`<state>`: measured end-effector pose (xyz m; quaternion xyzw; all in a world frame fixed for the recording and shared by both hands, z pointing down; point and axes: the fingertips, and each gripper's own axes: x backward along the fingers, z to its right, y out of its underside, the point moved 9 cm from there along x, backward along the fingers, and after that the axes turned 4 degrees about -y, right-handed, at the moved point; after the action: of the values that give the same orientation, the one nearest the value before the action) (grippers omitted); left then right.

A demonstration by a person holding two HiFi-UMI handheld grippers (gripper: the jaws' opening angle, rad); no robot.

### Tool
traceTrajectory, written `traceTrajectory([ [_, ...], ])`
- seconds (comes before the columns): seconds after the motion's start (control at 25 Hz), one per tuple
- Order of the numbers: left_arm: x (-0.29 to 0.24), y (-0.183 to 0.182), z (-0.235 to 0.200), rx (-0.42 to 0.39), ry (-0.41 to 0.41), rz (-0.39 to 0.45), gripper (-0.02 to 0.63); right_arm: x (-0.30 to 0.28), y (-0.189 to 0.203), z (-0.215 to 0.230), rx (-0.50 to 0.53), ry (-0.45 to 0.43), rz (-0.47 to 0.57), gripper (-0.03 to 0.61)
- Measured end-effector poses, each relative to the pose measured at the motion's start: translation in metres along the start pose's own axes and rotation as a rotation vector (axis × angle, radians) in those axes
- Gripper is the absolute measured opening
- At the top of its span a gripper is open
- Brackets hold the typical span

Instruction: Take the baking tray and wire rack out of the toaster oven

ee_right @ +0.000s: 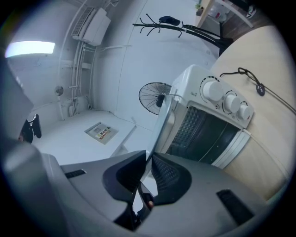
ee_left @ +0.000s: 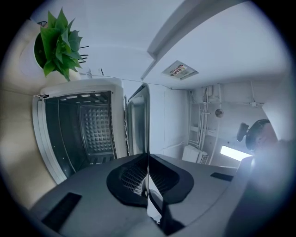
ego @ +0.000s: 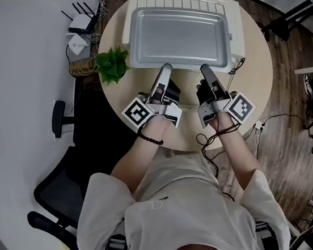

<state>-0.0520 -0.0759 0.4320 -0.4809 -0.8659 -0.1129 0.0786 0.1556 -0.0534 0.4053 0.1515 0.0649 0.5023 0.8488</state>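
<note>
Baking tray [ego: 179, 35] rim between both jaws

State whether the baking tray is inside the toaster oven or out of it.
Out. The left gripper and right gripper hold the baking tray outside the toaster oven.

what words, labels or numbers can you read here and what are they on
No text can be read.
Sticker on a white surface: print too small.
Knobs on the toaster oven: no readable marks.
Square markers: black-and-white patterns, not words.
</note>
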Motion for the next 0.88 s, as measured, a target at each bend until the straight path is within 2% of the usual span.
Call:
traceTrajectory([
  [0.28, -0.045, -0.016, -0.011, 0.003, -0.011, 0.023, 0.009, -0.038, -0.026, 0.009, -0.049, 0.018, 0.032, 0.037],
  [0.88, -0.092, -0.029, -0.022, 0.012, -0.01, 0.065, 0.009, -0.077, -0.054, 0.016, -0.044, 0.032, 0.053, 0.038],
])
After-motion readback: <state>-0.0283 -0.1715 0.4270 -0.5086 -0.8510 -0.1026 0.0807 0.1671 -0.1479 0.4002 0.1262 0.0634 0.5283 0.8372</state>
